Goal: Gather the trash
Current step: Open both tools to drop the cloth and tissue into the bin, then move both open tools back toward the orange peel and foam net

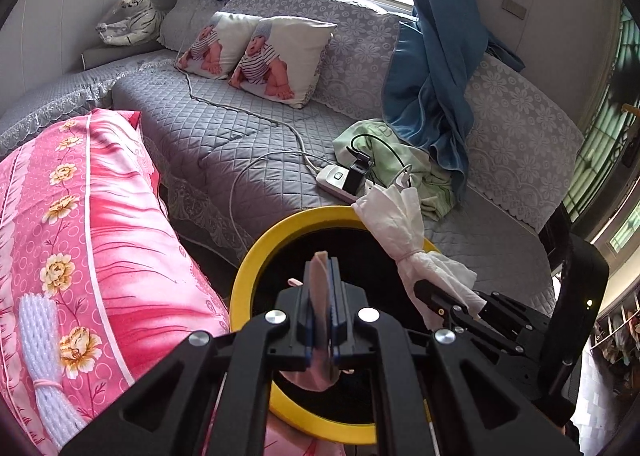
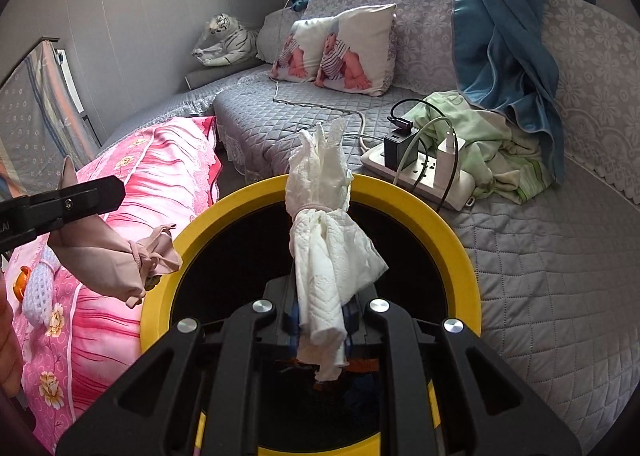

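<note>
Nearest my left camera, my left gripper (image 1: pixel 322 288) has its black fingers with blue pads pressed together on a beige-pink cloth bundle tied with a pink band (image 1: pixel 320 276); seen from my right camera the same bundle (image 2: pixel 116 256) hangs from that gripper (image 2: pixel 100 191) just beside the left rim of the round yellow-rimmed trash bin with a black inside (image 2: pixel 460 256). My right gripper (image 2: pixel 320 316) pinches the lower end of a white embossed paper towel wad bound in the middle with a pink rubber band (image 2: pixel 324 223), which stands up over the bin's dark opening. In the left view this towel wad (image 1: pixel 400 232) sticks up from the right gripper (image 1: pixel 452 306) above the bin's far right rim (image 1: pixel 244 276). To the left of the bin lies a pink flower-printed quilt bundle (image 1: pixel 100 236) with a white foam net sleeve tied by a pink band (image 1: pixel 44 368) on it. Beyond the bin is a grey quilted sofa (image 2: pixel 540 276) carrying a white power strip with black and white chargers plugged in (image 2: pixel 420 171), a pale green cloth (image 2: pixel 492 139), a blue curtain (image 2: pixel 504 39), two baby-print cushions (image 2: pixel 340 51) and a white tiger plush toy (image 2: pixel 224 41). I cannot read any lettering on the power strip; the only print I can make out is a fragment, "LAI", on the left gripper's side at the frame edge.
</note>
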